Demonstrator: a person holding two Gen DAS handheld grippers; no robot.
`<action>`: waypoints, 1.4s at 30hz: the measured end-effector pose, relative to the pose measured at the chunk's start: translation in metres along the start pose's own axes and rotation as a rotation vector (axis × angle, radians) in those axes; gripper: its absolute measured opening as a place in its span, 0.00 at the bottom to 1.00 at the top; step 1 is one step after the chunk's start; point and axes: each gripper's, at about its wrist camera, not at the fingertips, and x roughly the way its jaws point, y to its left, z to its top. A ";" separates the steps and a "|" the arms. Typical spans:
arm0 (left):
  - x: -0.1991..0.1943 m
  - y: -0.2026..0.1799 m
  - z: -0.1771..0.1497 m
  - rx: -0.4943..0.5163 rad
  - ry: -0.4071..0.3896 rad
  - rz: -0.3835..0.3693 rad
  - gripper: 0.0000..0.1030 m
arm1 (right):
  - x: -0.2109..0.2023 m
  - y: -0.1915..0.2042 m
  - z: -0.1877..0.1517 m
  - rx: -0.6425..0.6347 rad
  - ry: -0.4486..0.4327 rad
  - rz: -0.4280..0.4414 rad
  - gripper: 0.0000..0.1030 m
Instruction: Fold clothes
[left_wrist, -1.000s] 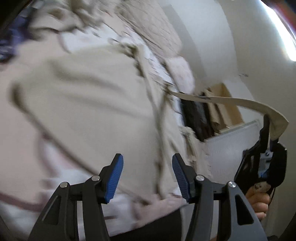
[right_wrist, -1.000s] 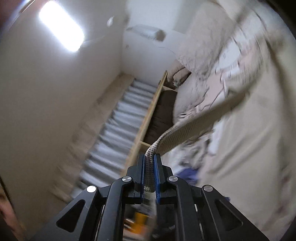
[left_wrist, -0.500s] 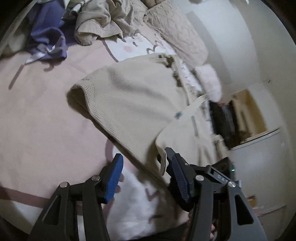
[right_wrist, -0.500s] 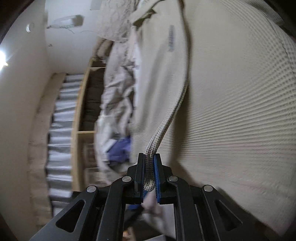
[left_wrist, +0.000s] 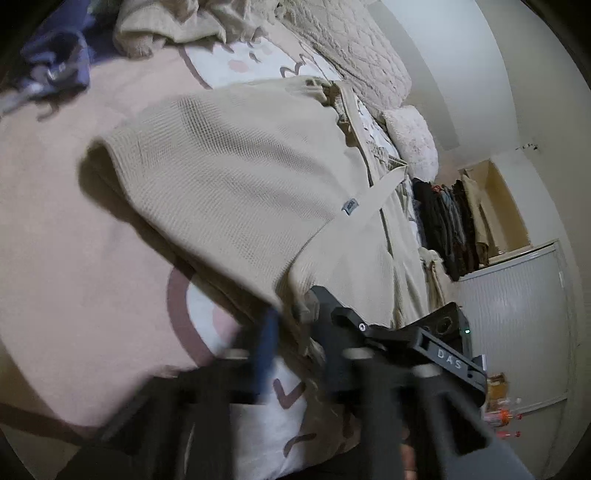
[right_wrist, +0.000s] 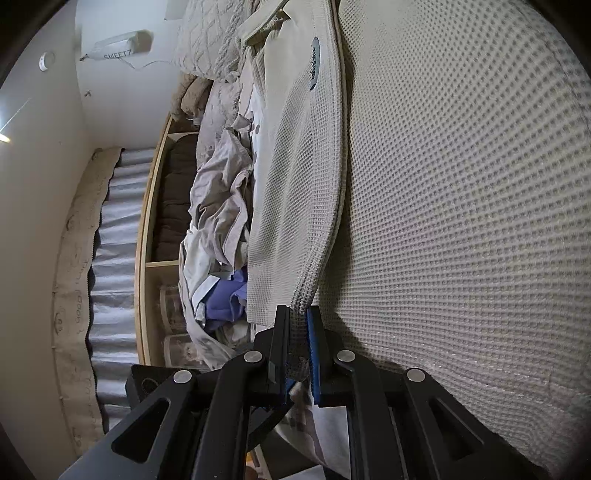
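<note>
A beige waffle-knit garment (left_wrist: 236, 192) lies spread on the bed with its near side folded over. In the left wrist view my left gripper (left_wrist: 297, 350) is blurred at the garment's near hem. Its jaws are closing, with the hem between the blue pads (left_wrist: 266, 343). Just right of it is my right gripper (left_wrist: 314, 304), shut on a fold of the same hem. In the right wrist view the right gripper (right_wrist: 297, 325) pinches the garment's edge (right_wrist: 306, 236) between its pads, low over the waffle fabric (right_wrist: 461, 206).
The pink and white patterned bedspread (left_wrist: 74, 258) lies under the garment. Crumpled beige clothes (left_wrist: 162, 29) and a purple garment (left_wrist: 55, 62) sit at the far side, by quilted pillows (left_wrist: 354, 55). A rack of hanging clothes (left_wrist: 454, 221) and a white cabinet (left_wrist: 517, 325) stand beyond the bed.
The right gripper swung the raised garment edge down onto the bed beside the left gripper. The left gripper sank slightly and its fingers came together around the hem.
</note>
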 end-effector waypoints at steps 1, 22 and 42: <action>0.000 0.000 0.000 -0.003 -0.001 -0.006 0.08 | 0.001 -0.001 0.001 0.006 0.003 0.004 0.10; -0.014 0.008 0.007 0.007 -0.049 0.078 0.05 | 0.001 0.047 -0.008 -0.222 -0.056 -0.208 0.48; -0.035 0.000 0.022 0.125 -0.122 0.248 0.05 | -0.032 0.075 -0.023 -0.416 -0.081 -0.246 0.49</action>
